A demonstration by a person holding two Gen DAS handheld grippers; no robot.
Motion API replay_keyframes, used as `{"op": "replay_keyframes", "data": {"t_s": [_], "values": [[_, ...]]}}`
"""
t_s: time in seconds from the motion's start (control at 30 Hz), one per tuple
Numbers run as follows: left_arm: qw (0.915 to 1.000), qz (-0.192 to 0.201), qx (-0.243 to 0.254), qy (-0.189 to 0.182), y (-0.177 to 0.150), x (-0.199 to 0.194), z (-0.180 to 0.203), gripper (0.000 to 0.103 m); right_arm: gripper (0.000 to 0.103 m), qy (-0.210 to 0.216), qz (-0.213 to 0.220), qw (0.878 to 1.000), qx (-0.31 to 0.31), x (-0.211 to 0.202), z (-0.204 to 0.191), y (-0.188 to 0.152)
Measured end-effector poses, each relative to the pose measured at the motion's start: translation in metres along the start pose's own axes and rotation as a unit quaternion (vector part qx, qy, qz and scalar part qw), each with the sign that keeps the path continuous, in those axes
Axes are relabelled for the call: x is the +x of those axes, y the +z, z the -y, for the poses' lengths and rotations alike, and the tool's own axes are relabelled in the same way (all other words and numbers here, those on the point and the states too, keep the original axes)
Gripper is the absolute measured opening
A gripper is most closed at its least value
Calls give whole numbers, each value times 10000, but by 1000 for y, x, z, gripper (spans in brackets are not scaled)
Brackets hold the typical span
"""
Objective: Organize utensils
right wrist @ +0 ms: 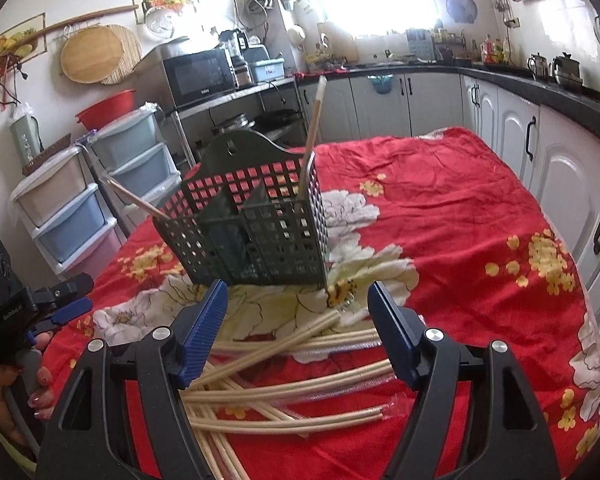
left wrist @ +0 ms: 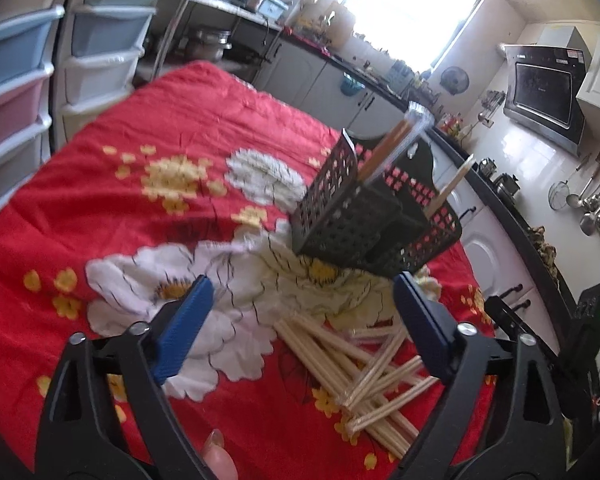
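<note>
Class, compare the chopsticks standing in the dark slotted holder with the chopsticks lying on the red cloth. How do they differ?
The chopsticks in the holder lean upright; the loose chopsticks lie flat.
Only a few stand in the holder; the loose ones form a crossed heap.
The held ones sit apart in separate compartments; the loose ones overlap.
Both sets look pale and wooden.

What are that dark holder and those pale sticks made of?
The holder looks like moulded plastic, matte dark green-grey, with a regular grid of square holes. The sticks look like bamboo or light wood, pale with a dull finish; some seem wrapped in clear film that glints.
</note>
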State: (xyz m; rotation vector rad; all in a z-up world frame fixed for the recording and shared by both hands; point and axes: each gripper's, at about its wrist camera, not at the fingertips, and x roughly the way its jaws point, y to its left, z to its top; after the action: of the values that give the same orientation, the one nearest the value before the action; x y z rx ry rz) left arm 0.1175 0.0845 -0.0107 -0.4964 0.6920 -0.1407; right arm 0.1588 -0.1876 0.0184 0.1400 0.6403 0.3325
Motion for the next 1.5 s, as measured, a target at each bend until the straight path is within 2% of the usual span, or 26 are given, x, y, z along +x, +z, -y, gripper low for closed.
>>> {"op": "replay_keyframes", "data": {"t_s": [0.1, 0.17, 0.3, 0.5, 0.77, 1.03, 1.3, 1.4, 1.47, 1.5], "values": [[9996, -245, -85, -124, -7, 8, -1, 66, 70, -13, -149, 9999, 27, 6, 3, -3], [9990, -395, -97, -197, -12, 14, 0, 62, 70, -30, -253, 9996, 79, 12, 7, -5], [9961, -720, -227, -450, -23, 25, 1, 45, 63, -36, -464, 9988, 140, 24, 12, -9], [9925, -1013, -352, -577, -30, 42, -1, 34, 57, 87, -752, 9970, 161, 41, 13, -11], [9892, -1195, -584, -620, -23, 62, -6, 33, 56, 115, -1011, 9946, 219, 60, 16, -10], [9893, -1241, -655, -396, -12, 76, -10, 33, 52, 131, -1292, 9913, 218, 80, 19, -3], [9895, -1309, -560, -235, -4, 87, -5, 33, 46, 76, -1850, 9802, 699, 107, 31, -3], [9893, -1332, -570, -187, -1, 92, -5, 32, 45, 113, -1919, 9772, 900, 112, 35, -4], [9891, -1347, -571, -140, 1, 96, -6, 31, 40, 159, -1924, 9755, 1055, 115, 38, -3], [9890, -1361, -575, -118, 1, 97, -6, 27, 34, 165, -1920, 9747, 1129, 116, 40, -3]]}}
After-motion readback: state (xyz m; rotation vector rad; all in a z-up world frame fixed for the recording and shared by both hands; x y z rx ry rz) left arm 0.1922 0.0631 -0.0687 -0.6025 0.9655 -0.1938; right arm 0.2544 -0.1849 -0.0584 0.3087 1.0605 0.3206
